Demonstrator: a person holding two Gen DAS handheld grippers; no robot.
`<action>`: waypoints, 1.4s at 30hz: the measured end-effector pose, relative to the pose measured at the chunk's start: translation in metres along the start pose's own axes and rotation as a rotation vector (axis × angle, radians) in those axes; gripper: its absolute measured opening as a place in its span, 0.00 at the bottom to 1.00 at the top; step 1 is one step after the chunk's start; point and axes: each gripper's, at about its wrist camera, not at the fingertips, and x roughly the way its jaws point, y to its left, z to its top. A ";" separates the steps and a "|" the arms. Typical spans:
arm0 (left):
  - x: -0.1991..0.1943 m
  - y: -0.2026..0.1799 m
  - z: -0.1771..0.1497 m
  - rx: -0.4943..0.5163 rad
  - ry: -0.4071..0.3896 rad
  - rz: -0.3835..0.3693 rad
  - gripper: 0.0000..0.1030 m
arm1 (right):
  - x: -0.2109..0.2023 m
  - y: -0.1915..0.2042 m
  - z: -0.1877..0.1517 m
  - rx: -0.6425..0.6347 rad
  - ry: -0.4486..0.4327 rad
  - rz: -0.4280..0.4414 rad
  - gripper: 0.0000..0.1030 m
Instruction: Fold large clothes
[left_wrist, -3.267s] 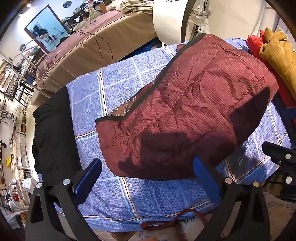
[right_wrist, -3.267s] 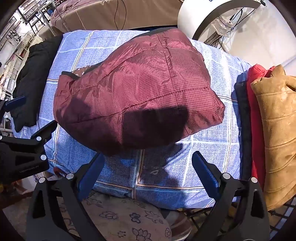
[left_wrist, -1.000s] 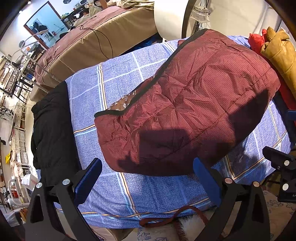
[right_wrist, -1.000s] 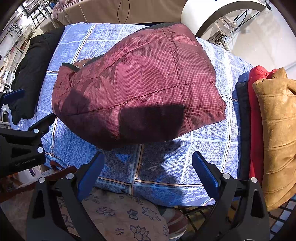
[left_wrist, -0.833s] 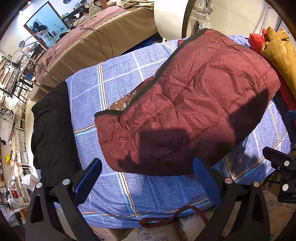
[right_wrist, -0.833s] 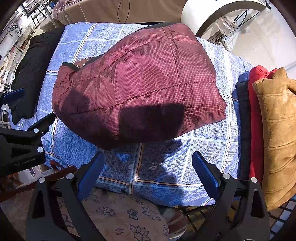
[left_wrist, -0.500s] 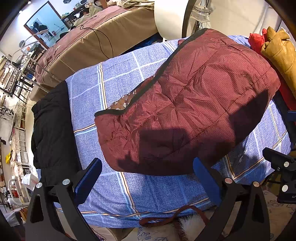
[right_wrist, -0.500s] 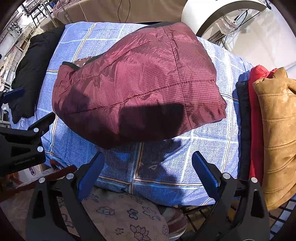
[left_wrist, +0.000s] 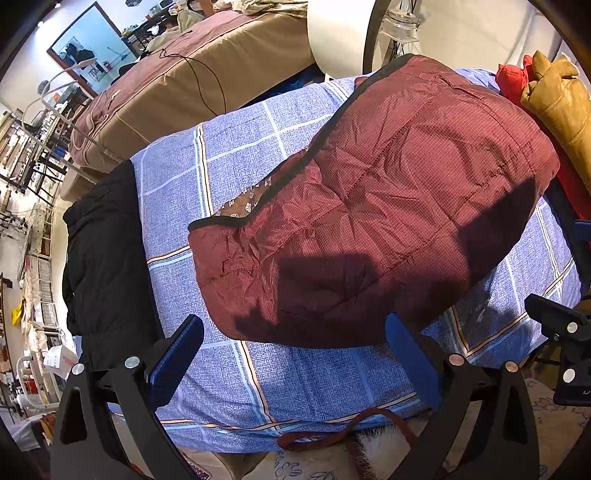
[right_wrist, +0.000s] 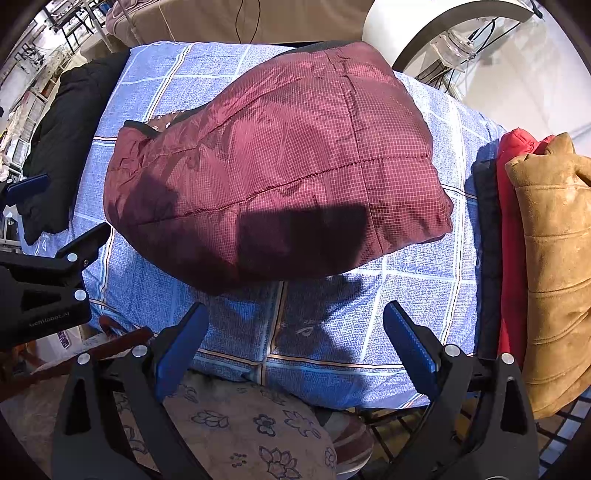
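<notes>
A dark red quilted jacket (left_wrist: 373, 206) is seen folded into a thick bundle in the middle of the counter (left_wrist: 317, 373), which is covered by a blue checked sheet (right_wrist: 369, 317). A black trim and a patterned lining are shown at the jacket's open edge. A shadow is cast across its near part.

The left claw (left_wrist: 293, 350) is held above the near edge of the sheet, with its blue pads wide apart and nothing between them. The right claw (right_wrist: 295, 339) is held in the same way, wide open and empty, just before the near side of the jacket.

At the left end of the counter a black garment (left_wrist: 103, 258) is laid. At the right end a red garment (right_wrist: 511, 229) and a tan coat (right_wrist: 554, 266) are stacked beside each other. Behind the counter a bed with a brown and beige cover (left_wrist: 192, 77) is seen, with a black cable lying on it. A large white round object (right_wrist: 417, 22) stands near the far corner. Shelves are visible at the far left of the room. Below the counter a floral cushion (right_wrist: 236, 424) is seen.
</notes>
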 end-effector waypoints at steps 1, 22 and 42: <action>0.000 0.000 0.000 -0.001 0.002 0.000 0.94 | 0.000 0.000 0.001 0.002 -0.001 0.000 0.91; 0.013 0.003 0.000 -0.050 0.071 -0.078 0.94 | -0.009 -0.009 0.009 0.043 -0.053 0.057 0.91; 0.054 0.063 0.006 -0.295 0.121 -0.124 0.94 | 0.022 -0.065 0.159 0.107 -0.155 0.056 0.91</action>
